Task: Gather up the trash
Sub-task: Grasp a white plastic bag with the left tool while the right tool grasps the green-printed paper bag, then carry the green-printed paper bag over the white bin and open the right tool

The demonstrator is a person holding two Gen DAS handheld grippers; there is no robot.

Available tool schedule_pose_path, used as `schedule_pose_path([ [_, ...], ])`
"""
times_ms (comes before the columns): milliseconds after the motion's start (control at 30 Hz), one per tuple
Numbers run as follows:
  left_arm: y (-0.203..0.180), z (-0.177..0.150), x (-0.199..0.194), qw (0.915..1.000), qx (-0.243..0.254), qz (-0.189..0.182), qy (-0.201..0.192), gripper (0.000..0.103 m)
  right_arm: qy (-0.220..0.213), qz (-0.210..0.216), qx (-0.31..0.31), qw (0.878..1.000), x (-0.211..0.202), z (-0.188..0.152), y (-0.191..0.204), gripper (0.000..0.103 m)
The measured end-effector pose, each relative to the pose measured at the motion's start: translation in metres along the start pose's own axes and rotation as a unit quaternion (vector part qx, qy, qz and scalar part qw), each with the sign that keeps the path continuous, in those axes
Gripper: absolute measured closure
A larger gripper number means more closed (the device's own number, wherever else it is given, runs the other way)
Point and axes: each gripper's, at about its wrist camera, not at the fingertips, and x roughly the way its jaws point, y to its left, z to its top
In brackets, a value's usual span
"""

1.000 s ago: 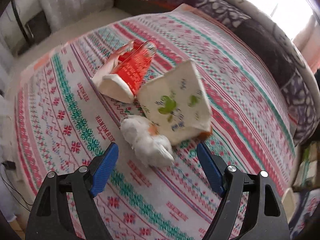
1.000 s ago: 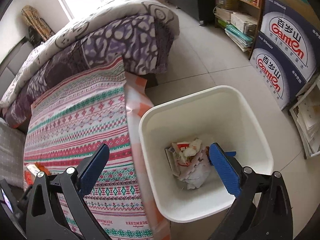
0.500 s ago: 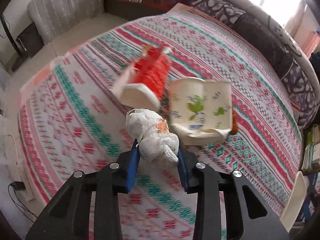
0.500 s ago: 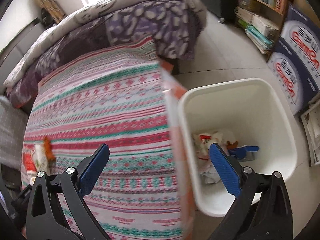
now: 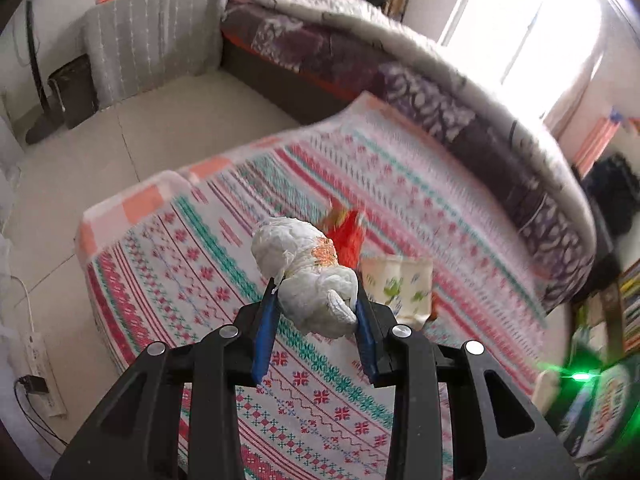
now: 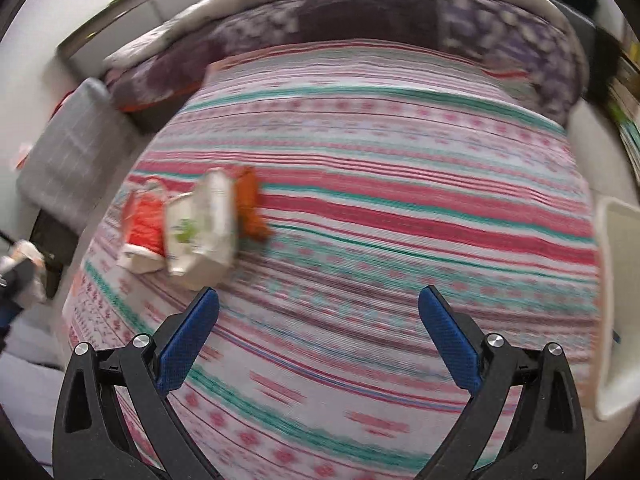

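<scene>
Trash on the bed (image 5: 224, 264) counts out as follows: one crumpled white paper wad (image 5: 308, 276), one red-and-white wrapper (image 6: 145, 224), one flattened white carton with green print (image 6: 200, 228), and one small orange scrap (image 6: 250, 204).

One item is off the bedspread: the paper wad sits clamped between the two blue pads of the left claw (image 5: 316, 316), which has just closed on it, and it hangs above the patterned cover with an orange stain on its upper side. In the left wrist view the wrapper (image 5: 348, 236) and the carton (image 5: 398, 288) lie on the cover beyond and behind the wad, partly hidden by it.

Three items lie on the striped bedspread (image 6: 380, 208) in the right wrist view, bunched together near its left side: the wrapper leftmost, the carton touching it, the orange scrap just beside the carton's far edge. That view is blurred, so finer detail cannot be told.

The right claw (image 6: 318, 320) is spread wide with nothing between its two blue pads; it hovers over bare bedspread, to the right of the three items. One white bin (image 6: 612, 320) shows only as a rim at the right edge, beside the bed.
</scene>
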Motion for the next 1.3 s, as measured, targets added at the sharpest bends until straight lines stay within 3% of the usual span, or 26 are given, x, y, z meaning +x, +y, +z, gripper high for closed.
schedule_pose_path([
  [267, 0.022, 0.020, -0.024, 0.9983, -0.043, -0.027, -0.028, 0.068, -0.002, -0.002, -0.095, 0.995, 0.034, 0.004, 0.067, 0.007],
  [433, 0.029, 0.022, -0.022, 0.9980, -0.052, -0.030, -0.021, 0.068, 0.008, -0.007, -0.115, 0.993, 0.052, 0.006, 0.081, 0.008],
  [667, 0.032, 0.023, -0.019, 0.9978, -0.056, -0.031, -0.016, 0.068, -0.020, -0.028, -0.147, 0.989, 0.064, 0.015, 0.093, 0.009],
  [700, 0.032, 0.023, -0.019, 0.9978, -0.057, -0.031, -0.015, 0.068, -0.024, -0.032, -0.152, 0.987, 0.066, 0.016, 0.095, 0.014],
  [767, 0.033, 0.024, -0.019, 0.9978, -0.056, -0.030, -0.017, 0.068, -0.032, -0.040, -0.173, 0.984, 0.067, 0.016, 0.098, 0.033],
  [933, 0.032, 0.024, -0.018, 0.9978, -0.057, -0.030, -0.017, 0.068, -0.061, -0.060, -0.205, 0.975, 0.060, 0.012, 0.099, 0.039],
  [1300, 0.018, 0.021, -0.020, 0.9986, -0.037, -0.023, -0.029, 0.068, -0.118, -0.017, -0.135, 0.984, 0.000, 0.040, 0.065, 0.039],
])
